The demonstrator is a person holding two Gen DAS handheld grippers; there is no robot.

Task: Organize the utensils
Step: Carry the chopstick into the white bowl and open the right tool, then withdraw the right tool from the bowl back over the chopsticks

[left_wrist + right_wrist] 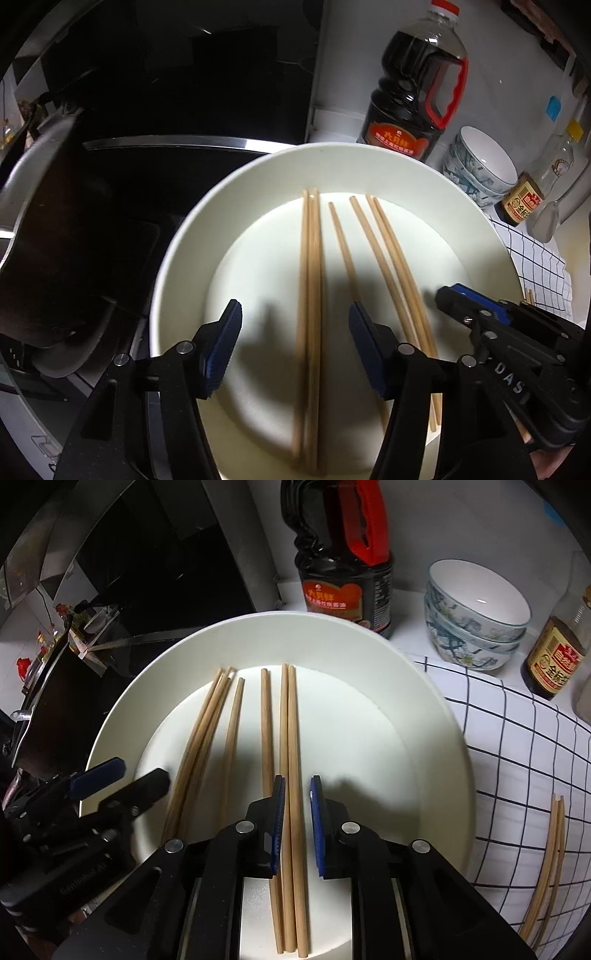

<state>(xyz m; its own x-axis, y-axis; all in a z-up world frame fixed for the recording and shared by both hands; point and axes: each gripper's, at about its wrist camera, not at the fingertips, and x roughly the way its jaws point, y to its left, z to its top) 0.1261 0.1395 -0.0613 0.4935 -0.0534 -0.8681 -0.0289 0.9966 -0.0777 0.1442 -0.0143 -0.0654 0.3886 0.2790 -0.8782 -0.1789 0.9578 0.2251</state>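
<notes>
With both jaws open over the plate [424, 716], the right gripper [297, 827] should close squarely on the twelve-o'clock-pointing chopstick pair [291, 738], while the left gripper [295, 347] keeps clear.

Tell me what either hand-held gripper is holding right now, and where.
Nothing: both hand-held grippers, left and right, stand open over chopsticks on the plate.

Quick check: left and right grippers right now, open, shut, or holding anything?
Left gripper: open above chopsticks, pads clear.
Right gripper: narrowly open, one chopstick between pads, untouched.
</notes>
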